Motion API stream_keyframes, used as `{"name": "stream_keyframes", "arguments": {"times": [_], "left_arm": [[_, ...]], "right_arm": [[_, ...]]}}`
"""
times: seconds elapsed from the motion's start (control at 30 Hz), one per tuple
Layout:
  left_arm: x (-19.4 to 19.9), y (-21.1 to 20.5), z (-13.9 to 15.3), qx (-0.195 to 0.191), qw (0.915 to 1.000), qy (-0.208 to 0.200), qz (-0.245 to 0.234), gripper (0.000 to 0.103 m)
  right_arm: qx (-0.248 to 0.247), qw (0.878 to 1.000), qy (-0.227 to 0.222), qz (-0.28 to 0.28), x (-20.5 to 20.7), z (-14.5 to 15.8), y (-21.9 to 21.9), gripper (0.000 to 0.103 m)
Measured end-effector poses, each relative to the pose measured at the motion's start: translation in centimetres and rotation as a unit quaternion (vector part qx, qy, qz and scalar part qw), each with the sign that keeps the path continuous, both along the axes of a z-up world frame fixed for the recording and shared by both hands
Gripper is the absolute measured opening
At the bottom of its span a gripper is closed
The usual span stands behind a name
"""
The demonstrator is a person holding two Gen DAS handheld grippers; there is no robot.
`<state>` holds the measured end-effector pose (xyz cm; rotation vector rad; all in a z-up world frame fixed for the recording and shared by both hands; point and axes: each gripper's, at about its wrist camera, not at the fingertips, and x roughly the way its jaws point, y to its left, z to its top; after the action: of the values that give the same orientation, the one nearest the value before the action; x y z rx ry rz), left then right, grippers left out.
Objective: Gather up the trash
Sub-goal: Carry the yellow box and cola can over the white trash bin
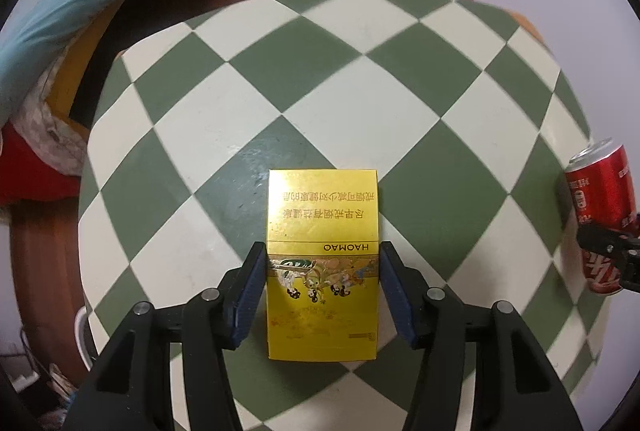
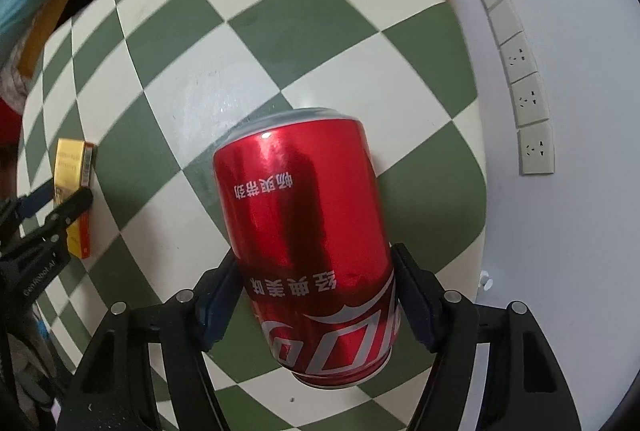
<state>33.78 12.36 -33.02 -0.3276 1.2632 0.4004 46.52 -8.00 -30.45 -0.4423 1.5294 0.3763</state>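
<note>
Pinching yellow cigarette box (image 1: pixel 322 263): left claw (image 1: pixel 323 263); right claw (image 2: pixel 316 291) pinching red can (image 2: pixel 308 243).

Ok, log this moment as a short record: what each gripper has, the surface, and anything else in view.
left gripper: shut on the yellow box, one finger on each side
right gripper: shut on the red can, gripped near its lower half
surface: green and white checkered table
wall: row of sockets to the right
trash bin: none in view
</note>
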Motion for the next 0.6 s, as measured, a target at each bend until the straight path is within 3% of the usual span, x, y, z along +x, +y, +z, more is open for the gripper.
{"name": "stream_keyframes", "arguments": {"times": [0.3, 0.6], "left_arm": [[-6.5, 1.4, 7.9, 0.038, 0.9941, -0.09, 0.047, 0.052], [-17.6, 3.7, 14.9, 0.08, 0.9826, -0.148, 0.078, 0.052]], "right_arm": [[0.072, 0.994, -0.066, -0.042, -3.5, 4.0, -1.4, 0.072], [0.16, 0.981, -0.107, -0.032, -12.4, 10.6, 2.1, 0.072]]}}
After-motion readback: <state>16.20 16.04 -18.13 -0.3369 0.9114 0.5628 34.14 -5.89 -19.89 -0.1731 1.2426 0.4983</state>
